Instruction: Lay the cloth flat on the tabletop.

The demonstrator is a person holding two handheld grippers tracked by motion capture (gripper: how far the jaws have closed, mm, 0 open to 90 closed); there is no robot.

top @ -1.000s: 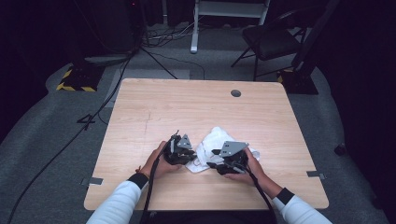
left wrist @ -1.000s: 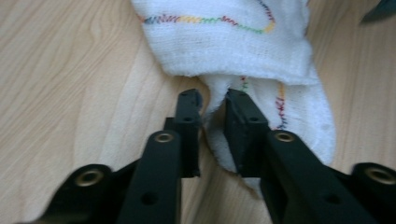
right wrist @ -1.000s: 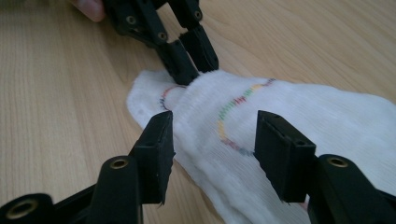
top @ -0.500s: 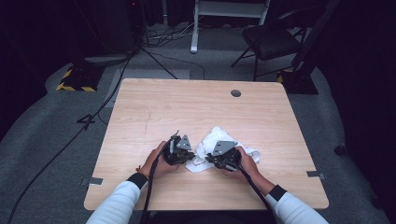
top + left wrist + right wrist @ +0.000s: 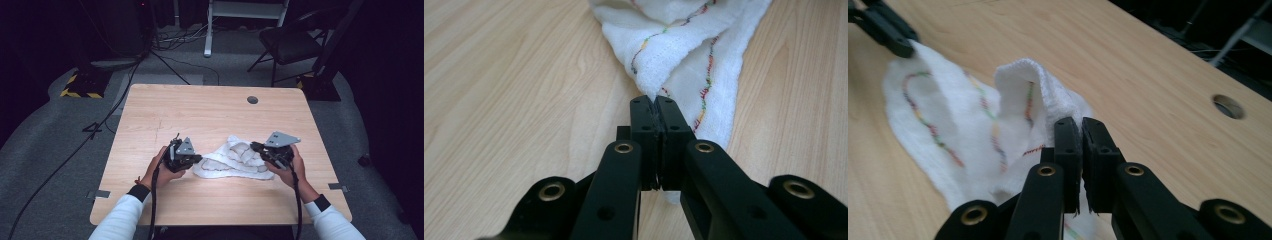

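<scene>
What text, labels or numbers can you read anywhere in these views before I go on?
None readable.
White cloth: coloured stitching only, no letters.
Left tongs and right tongs: plain black, no markings.
Table: bare wood, no label.
Yellow-black hazard stripes on the floor: a pattern, no words.

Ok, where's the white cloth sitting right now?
In the high view the white cloth lies on the table's near half, around the middle, stretched between the left gripper and the right gripper, each clamped on an end.
</scene>
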